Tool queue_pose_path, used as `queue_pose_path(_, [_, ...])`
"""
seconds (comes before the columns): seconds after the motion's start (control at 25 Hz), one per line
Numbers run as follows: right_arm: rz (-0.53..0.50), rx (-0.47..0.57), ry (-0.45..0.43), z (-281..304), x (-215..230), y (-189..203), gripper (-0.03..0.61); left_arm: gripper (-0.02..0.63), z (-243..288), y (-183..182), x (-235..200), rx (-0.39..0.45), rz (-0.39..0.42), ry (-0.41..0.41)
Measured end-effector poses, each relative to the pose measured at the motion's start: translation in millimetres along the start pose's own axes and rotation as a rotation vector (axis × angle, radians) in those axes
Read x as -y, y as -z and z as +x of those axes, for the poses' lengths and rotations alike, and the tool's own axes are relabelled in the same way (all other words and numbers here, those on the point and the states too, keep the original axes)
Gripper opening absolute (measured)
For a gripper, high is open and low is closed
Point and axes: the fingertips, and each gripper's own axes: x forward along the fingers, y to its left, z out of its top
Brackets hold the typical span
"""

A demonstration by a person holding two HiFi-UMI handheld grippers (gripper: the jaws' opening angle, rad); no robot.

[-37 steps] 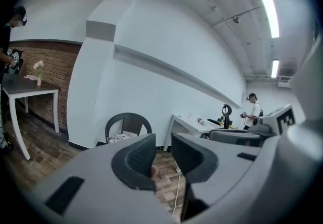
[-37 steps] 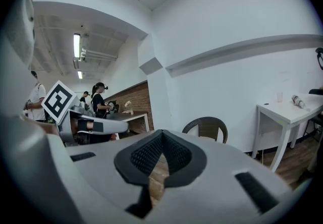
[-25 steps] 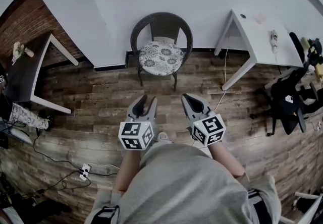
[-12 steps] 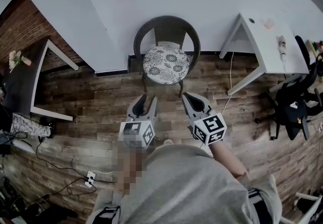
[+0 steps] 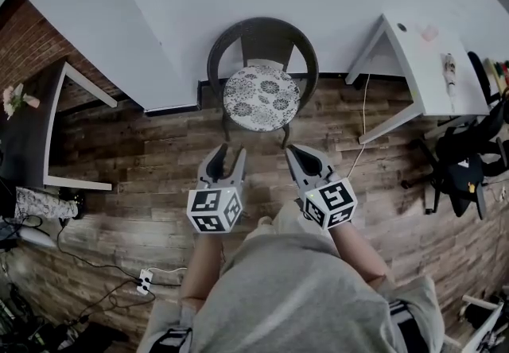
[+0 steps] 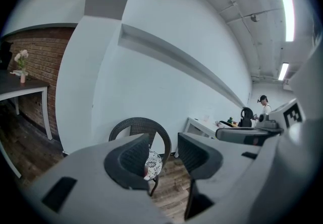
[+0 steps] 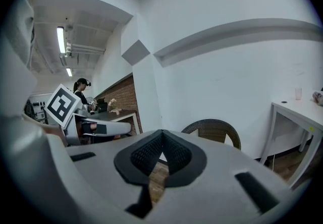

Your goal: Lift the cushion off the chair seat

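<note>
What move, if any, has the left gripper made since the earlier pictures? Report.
Yes: the left gripper has closed in on the chair; its jaws have just been opening, with nothing between.

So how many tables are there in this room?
2. A dark table with flowers stands at the left; a white table stands right of the wicker chair. The cluttered right edge may hide more.

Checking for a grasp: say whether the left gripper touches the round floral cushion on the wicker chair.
Apart. Head view: wooden floor shows between the left gripper and the round floral cushion. Its jaws have just been opening, with nothing between them.
</note>
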Motion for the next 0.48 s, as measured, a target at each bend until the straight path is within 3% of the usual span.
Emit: queue_pose_path(0.48, [0.024,-0.068,-0.029,57.2,54.0,21.9,0.003,0.207,89.0,29.9,-27.3,-0.041,-0.014,-0.012])
